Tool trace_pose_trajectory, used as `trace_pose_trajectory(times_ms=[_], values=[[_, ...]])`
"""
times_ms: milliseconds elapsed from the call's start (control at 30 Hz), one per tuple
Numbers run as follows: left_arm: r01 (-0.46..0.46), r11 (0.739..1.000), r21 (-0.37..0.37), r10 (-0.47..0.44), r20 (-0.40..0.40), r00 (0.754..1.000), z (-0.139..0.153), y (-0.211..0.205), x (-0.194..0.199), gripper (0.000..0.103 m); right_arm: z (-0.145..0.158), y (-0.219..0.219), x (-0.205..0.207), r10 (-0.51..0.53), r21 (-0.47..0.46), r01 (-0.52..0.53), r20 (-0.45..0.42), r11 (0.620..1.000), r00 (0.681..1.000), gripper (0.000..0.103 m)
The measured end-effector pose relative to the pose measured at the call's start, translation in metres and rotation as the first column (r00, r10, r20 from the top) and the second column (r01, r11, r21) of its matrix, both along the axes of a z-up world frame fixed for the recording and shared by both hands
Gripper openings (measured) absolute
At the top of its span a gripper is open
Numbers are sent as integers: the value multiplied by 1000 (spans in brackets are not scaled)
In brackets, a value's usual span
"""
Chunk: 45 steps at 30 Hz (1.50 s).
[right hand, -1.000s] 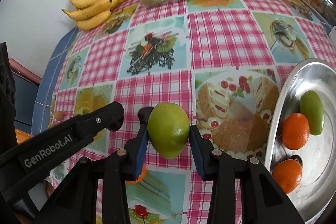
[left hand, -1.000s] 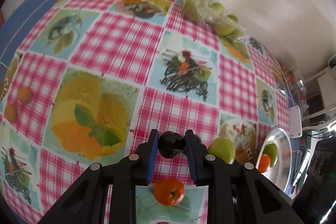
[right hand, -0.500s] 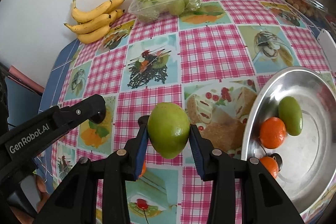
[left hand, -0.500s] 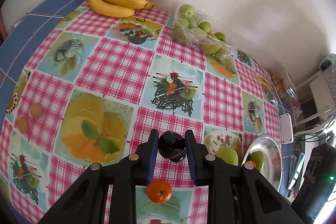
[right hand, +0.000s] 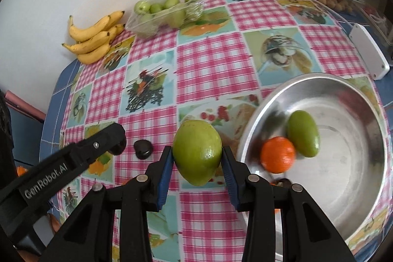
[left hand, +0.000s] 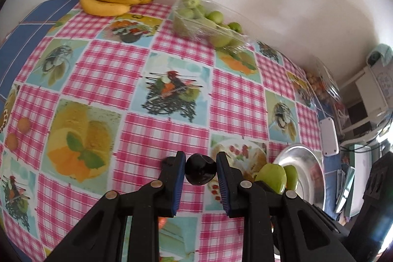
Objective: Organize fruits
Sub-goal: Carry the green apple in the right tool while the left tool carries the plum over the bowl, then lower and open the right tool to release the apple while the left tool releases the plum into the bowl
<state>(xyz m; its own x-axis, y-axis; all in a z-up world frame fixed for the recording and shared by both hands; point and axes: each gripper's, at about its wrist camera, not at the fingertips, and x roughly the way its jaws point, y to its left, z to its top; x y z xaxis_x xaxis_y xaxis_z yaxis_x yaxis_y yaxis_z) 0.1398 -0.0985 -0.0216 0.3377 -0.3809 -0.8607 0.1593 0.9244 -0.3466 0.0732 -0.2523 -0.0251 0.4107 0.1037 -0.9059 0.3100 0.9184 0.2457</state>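
My left hand-held gripper (left hand: 200, 172) pinched a small dark fruit (left hand: 200, 172) above the checked tabletop (left hand: 172, 46). My right hand-held gripper (right hand: 197, 158) clamped a green fruit (right hand: 197, 151) beside the metal bowl (right hand: 353, 208), which held an orange (right hand: 277, 154) and another green fruit (right hand: 303, 136). Bananas (right hand: 94, 38) lay by the wall.

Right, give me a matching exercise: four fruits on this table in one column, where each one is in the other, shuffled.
1. bananas
2. large green fruit
3. orange
4. dark fruit

A. in the metal bowl
B. held by the left hand-held gripper
C. by the wall
D. held by the right hand-held gripper

Pairs: 1-C, 2-D, 3-A, 4-B
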Motion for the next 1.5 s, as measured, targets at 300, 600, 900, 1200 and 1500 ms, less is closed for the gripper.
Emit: trace_pose_trajectory(times_ms=[300, 600, 900, 1200, 1500], values=[[52, 999, 16, -52, 7, 999, -1, -33, -12, 27, 5, -32, -13, -61, 2, 61, -2, 998, 998, 41], [125, 991, 49, -126, 26, 992, 1, -72, -28, 27, 9, -64, -29, -121, 2, 121, 3, 993, 993, 41], [205, 975, 88, -210, 48, 977, 2, -111, -46, 27, 10, -98, -50, -193, 1, 193, 1, 981, 981, 41], [270, 956, 117, -278, 57, 959, 0, -145, -66, 27, 10, -129, -70, -255, 7, 255, -4, 967, 967, 41], [340, 925, 169, -355, 70, 932, -4, -176, -88, 28, 11, -150, -84, -300, 35, 300, 1, 953, 954, 41]])
